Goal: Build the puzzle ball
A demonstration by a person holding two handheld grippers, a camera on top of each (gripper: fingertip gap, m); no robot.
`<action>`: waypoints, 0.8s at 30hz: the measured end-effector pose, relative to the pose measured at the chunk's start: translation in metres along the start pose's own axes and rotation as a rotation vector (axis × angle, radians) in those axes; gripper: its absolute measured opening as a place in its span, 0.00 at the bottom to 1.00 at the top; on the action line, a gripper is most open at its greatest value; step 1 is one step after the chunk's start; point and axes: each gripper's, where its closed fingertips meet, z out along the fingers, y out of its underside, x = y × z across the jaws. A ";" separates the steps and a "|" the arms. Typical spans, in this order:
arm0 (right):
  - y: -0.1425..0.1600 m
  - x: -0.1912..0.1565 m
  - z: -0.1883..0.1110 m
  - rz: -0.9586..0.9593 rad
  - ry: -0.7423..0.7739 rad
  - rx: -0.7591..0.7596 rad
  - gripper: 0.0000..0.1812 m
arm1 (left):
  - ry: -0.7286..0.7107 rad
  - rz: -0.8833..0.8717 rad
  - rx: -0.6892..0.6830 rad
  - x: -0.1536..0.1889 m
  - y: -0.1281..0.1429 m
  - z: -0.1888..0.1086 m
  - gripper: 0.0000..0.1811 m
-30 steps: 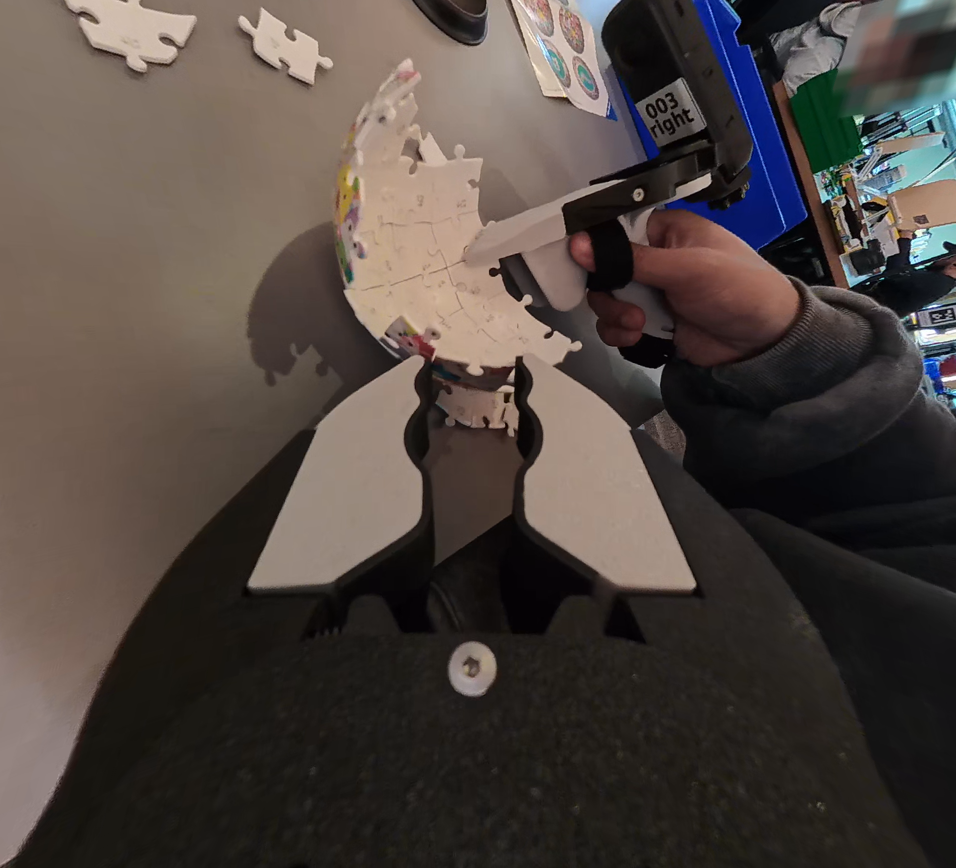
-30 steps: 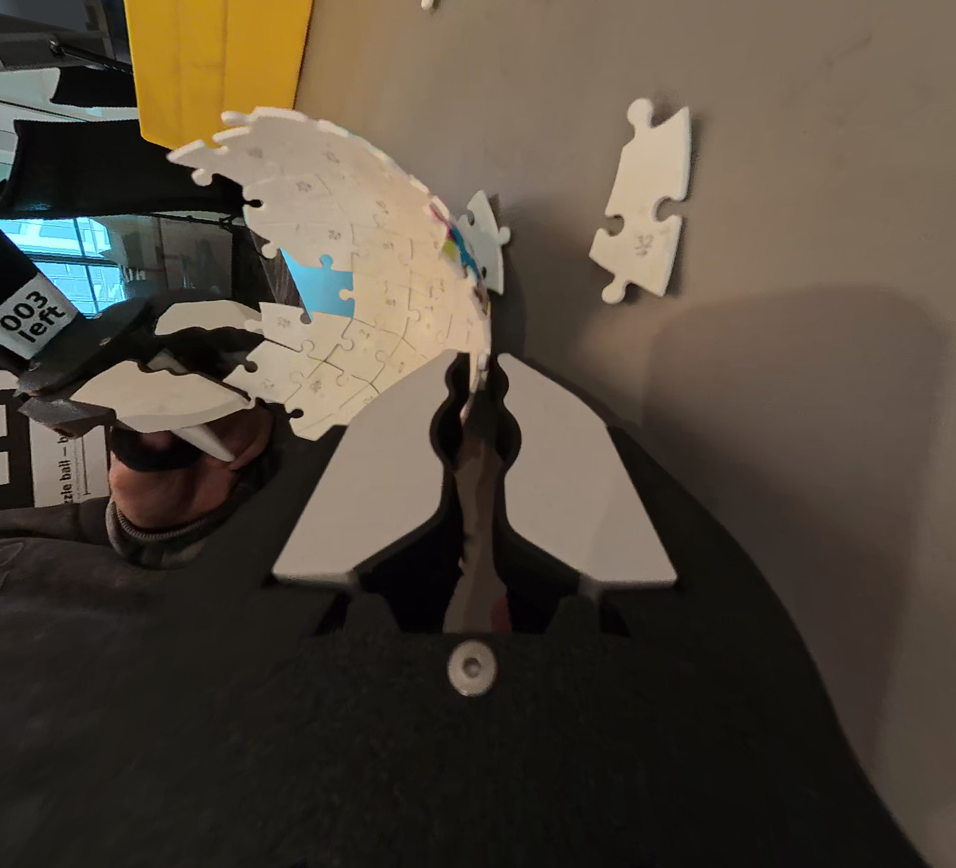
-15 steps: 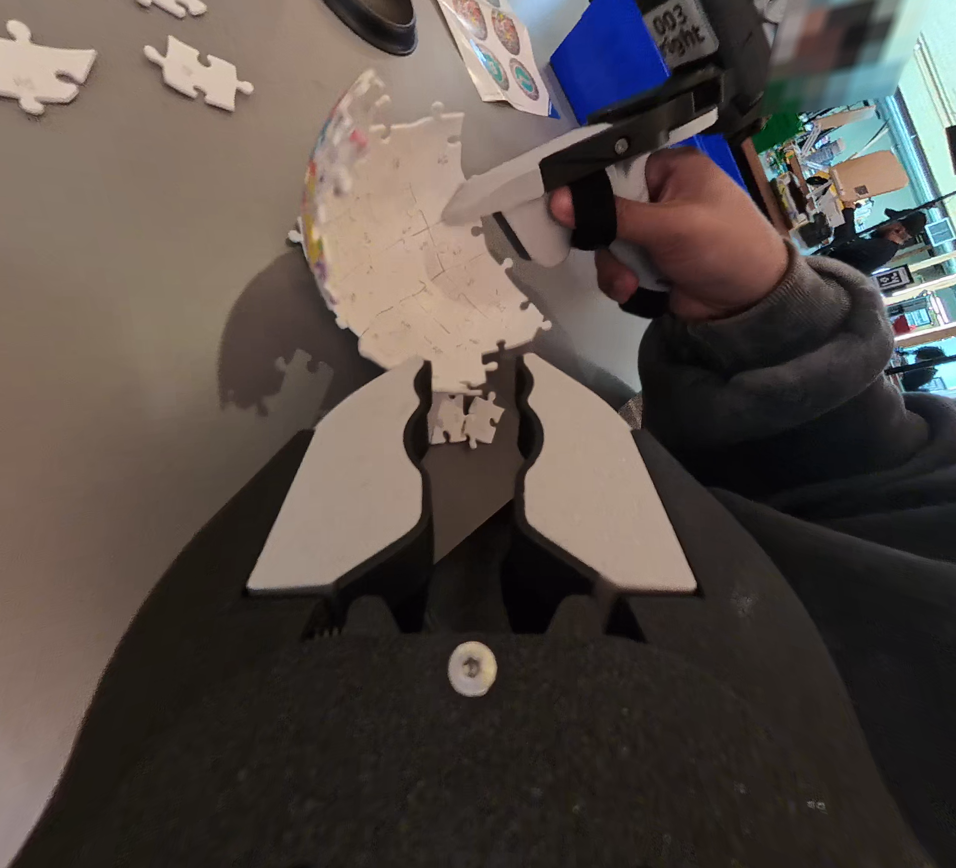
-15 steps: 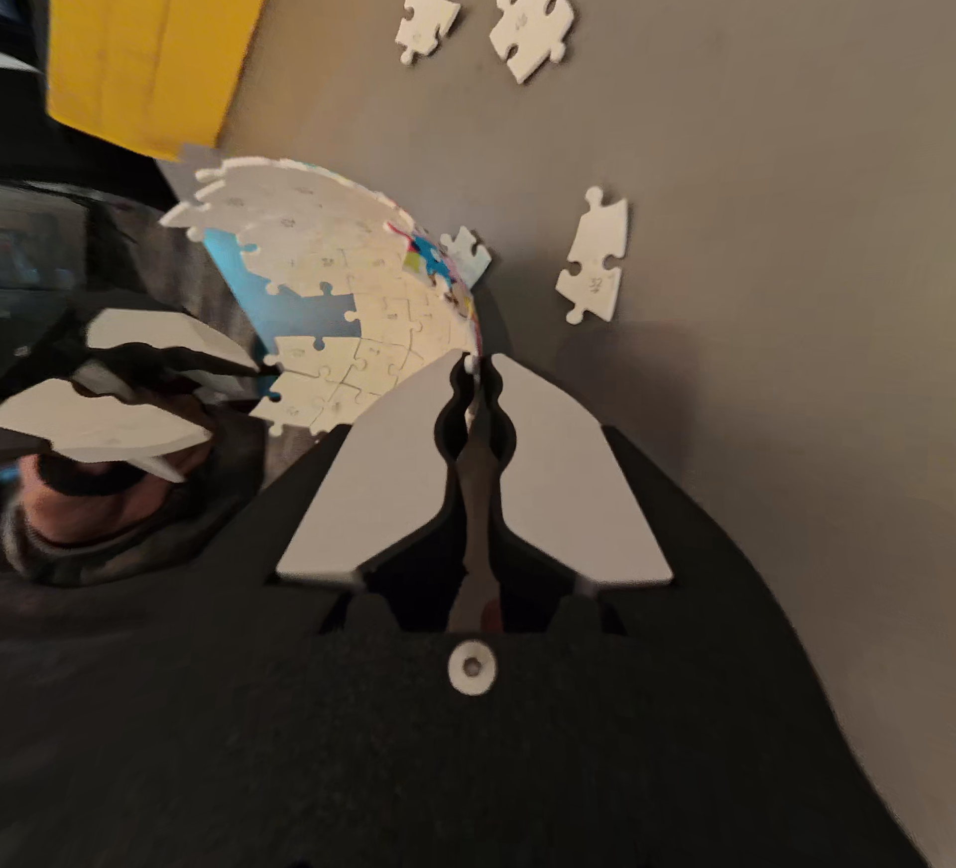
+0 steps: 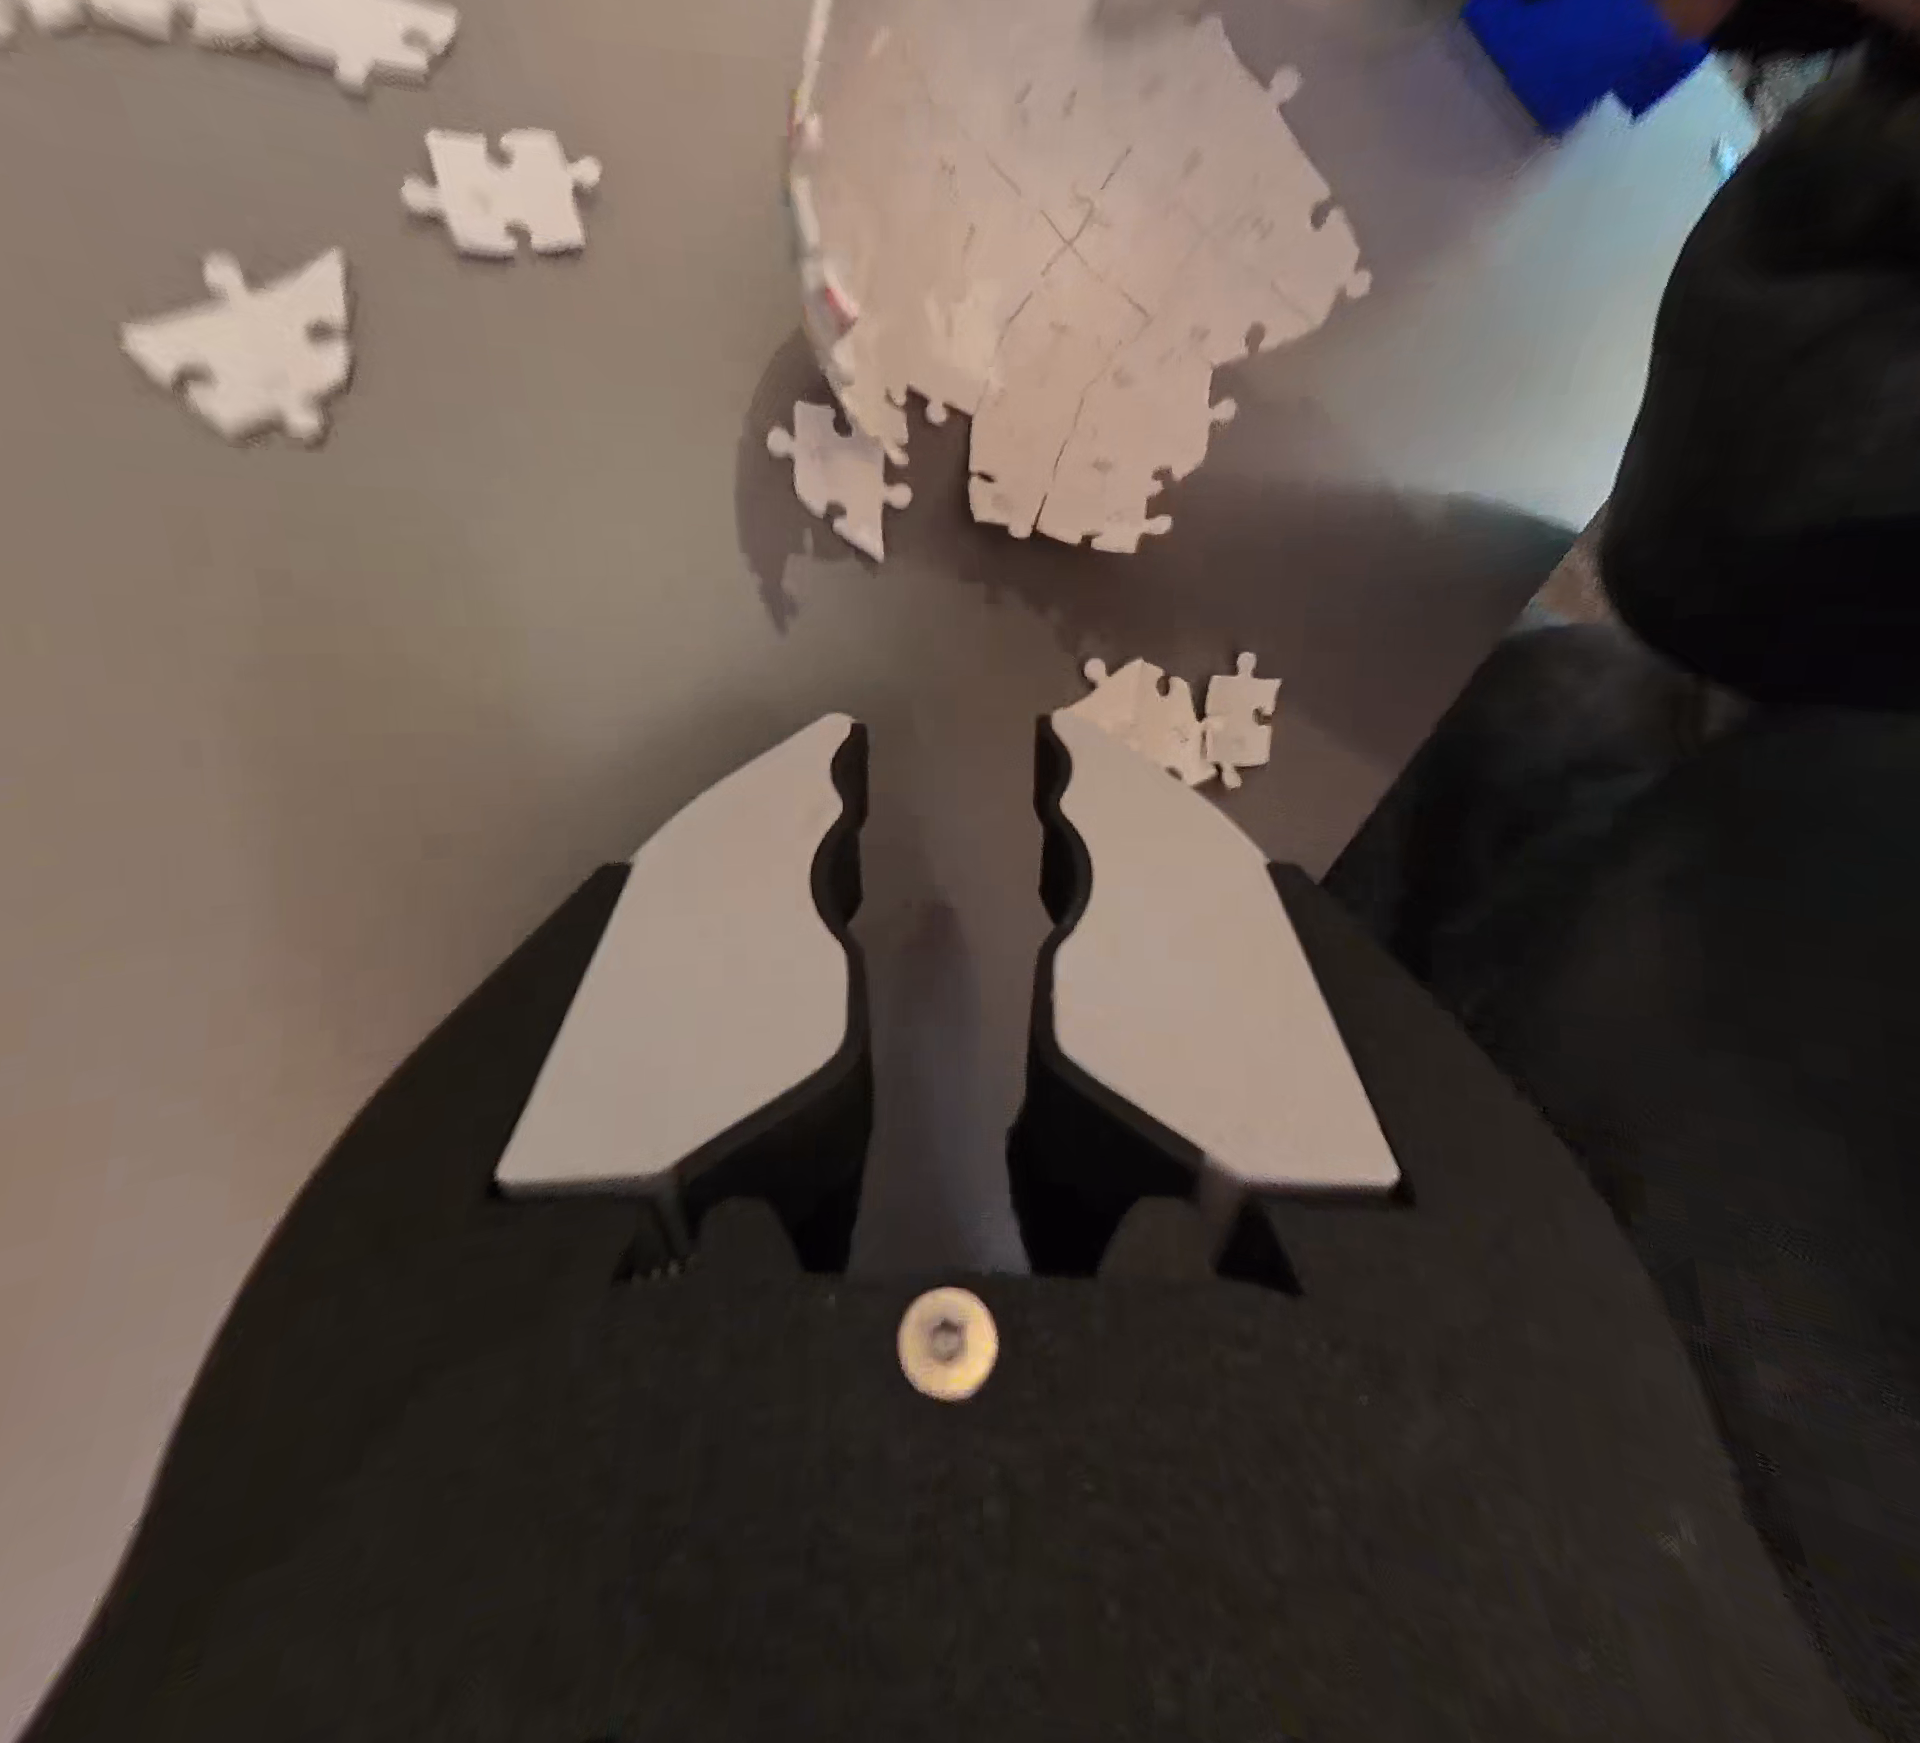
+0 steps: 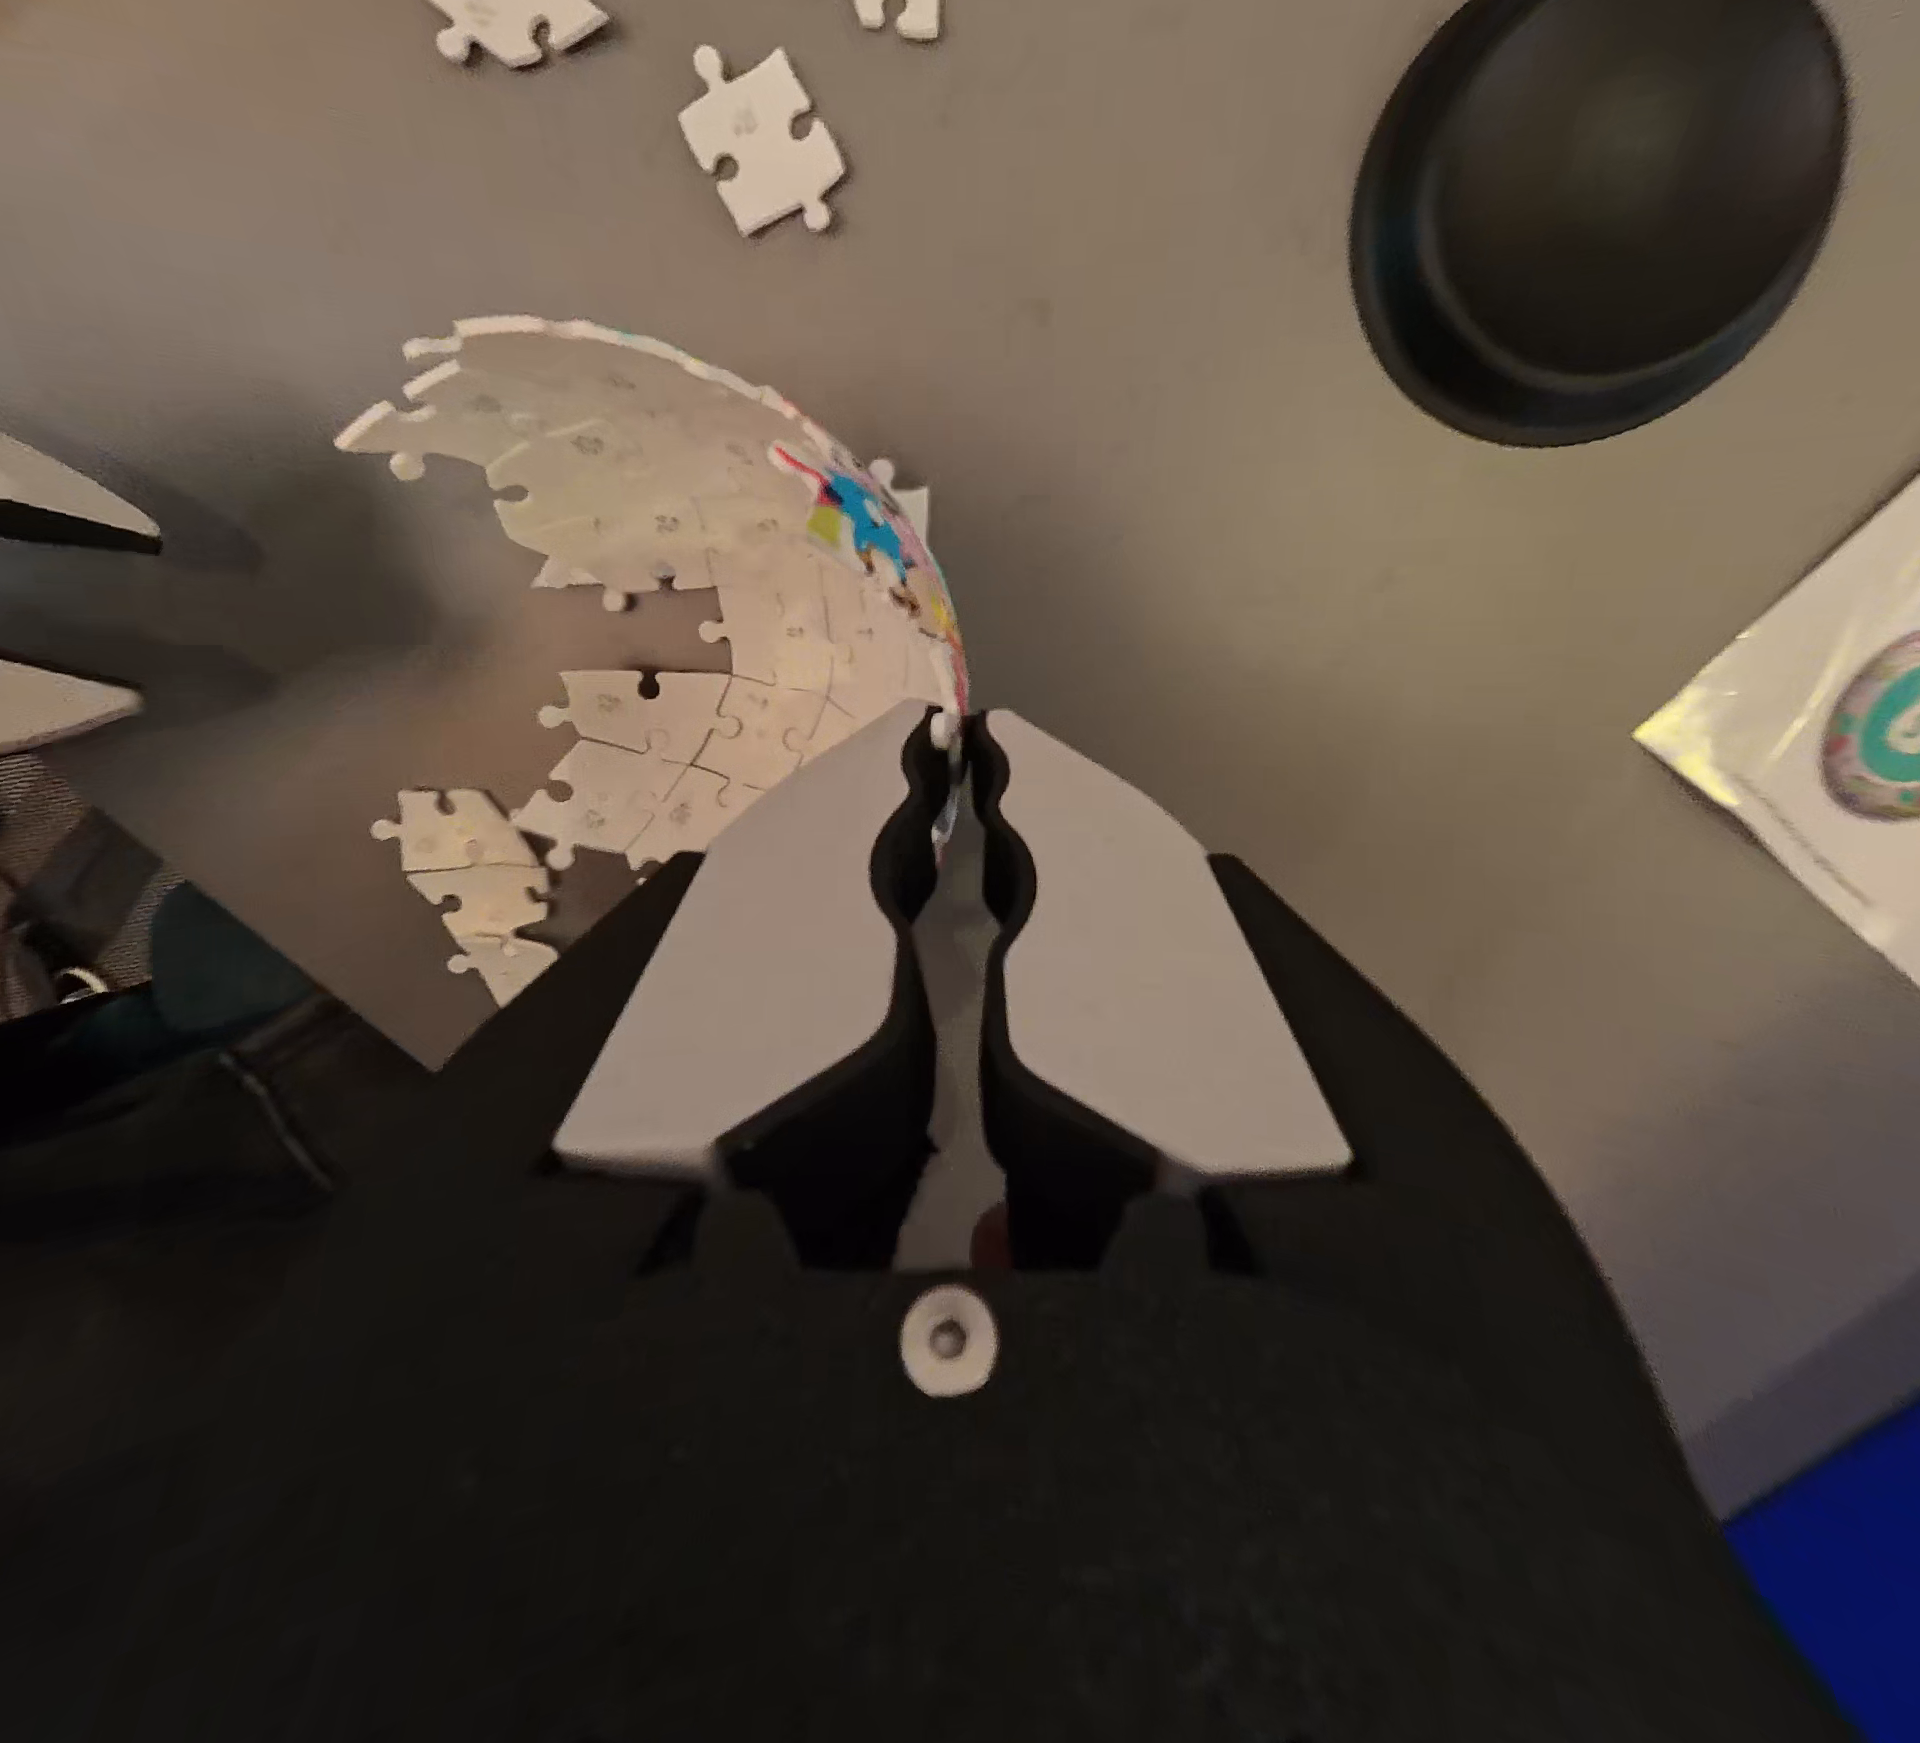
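Right wrist view: right hand-held gripper [image 6: 961,725] nipped onto the half-built puzzle ball's [image 6: 717,613] rim, above the grey worktop [image 6: 1195,550].
Left hand-held gripper [image 5: 948,737] gapes empty near a loose fragment [image 5: 1195,719]. The shell looks light, brittle at its joints; best gripped at a firm edge, gently.

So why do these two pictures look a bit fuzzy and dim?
Left wrist view: motion blur smears the half-built puzzle ball and loose pieces; the ball's shadow falls on the grey table. Right wrist view: sharper, though the black dish is soft-edged and the paper sheet shows glare.
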 end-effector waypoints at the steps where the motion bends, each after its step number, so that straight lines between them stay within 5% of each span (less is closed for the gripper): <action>1: -0.001 0.002 -0.001 -0.010 0.018 -0.003 0.02 | -0.005 0.070 -0.007 -0.001 -0.004 0.004 0.16; 6: -0.004 0.005 -0.003 -0.036 0.073 -0.029 0.02 | -0.045 0.307 -0.113 -0.017 -0.010 0.037 0.17; 14: -0.016 0.007 -0.001 -0.072 0.113 -0.069 0.02 | -0.074 0.363 -0.228 -0.020 -0.011 0.067 0.17; 24: -0.034 0.000 0.000 -0.174 0.166 -0.102 0.02 | -0.140 0.407 -0.243 -0.017 -0.007 0.073 0.01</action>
